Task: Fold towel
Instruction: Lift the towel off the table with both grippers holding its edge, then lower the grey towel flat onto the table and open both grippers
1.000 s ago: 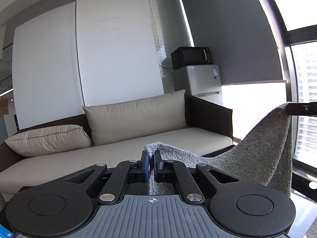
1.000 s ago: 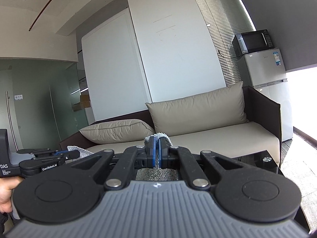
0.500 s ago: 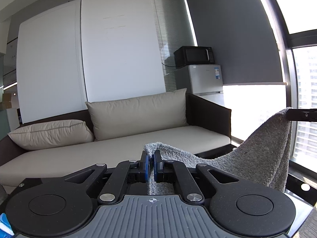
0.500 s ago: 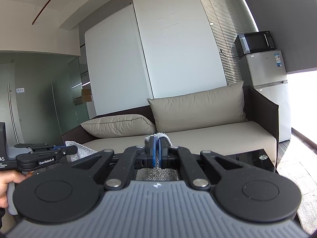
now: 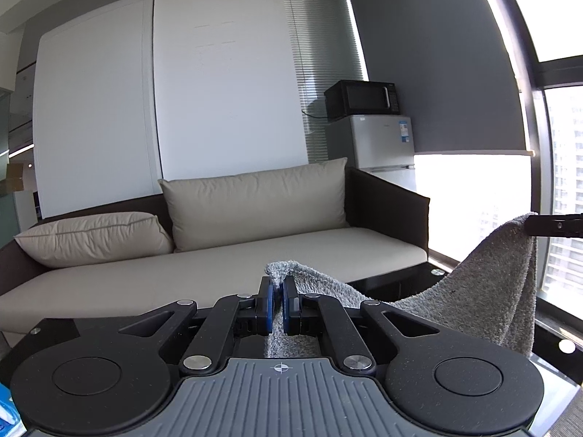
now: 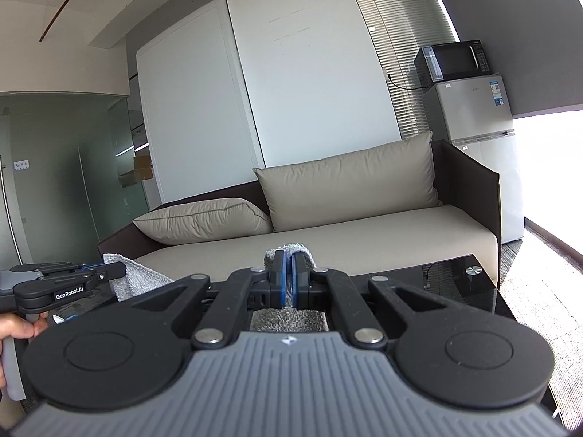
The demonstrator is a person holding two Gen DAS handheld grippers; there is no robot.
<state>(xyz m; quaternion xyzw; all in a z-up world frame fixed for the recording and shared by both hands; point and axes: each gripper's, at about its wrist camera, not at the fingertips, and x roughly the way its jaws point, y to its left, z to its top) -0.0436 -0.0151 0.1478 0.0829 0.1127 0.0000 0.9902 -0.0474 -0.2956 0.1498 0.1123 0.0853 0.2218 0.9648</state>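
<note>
Here the grey towel [image 5: 484,291] hangs in the air, stretched between the two grippers above a black glass table [image 6: 470,284]. The left gripper [image 5: 277,302] has its blue pads pressed together on one corner, a small tuft of pile poking up past the fingertips, and the cloth runs off to the right in a sagging band. At the far right of the left view the cloth climbs to its other corner, where the dark tip of the right gripper [image 5: 554,226] pinches it; below that corner the towel drapes down in a fold toward the table edge. In the right view the right gripper's jaws are likewise clamped shut on the corner, grey pile showing above and behind the pads. At the left edge of that view the left gripper shows side-on with a pale strip of towel in its tip, and a hand [image 6: 16,329] grips its handle. Beyond the table stands a sofa [image 5: 226,269] with two beige cushions [image 5: 255,204]. To its right a white fridge [image 5: 382,142] carries a black microwave [image 5: 360,99], beside a bright window [image 5: 561,189].
</note>
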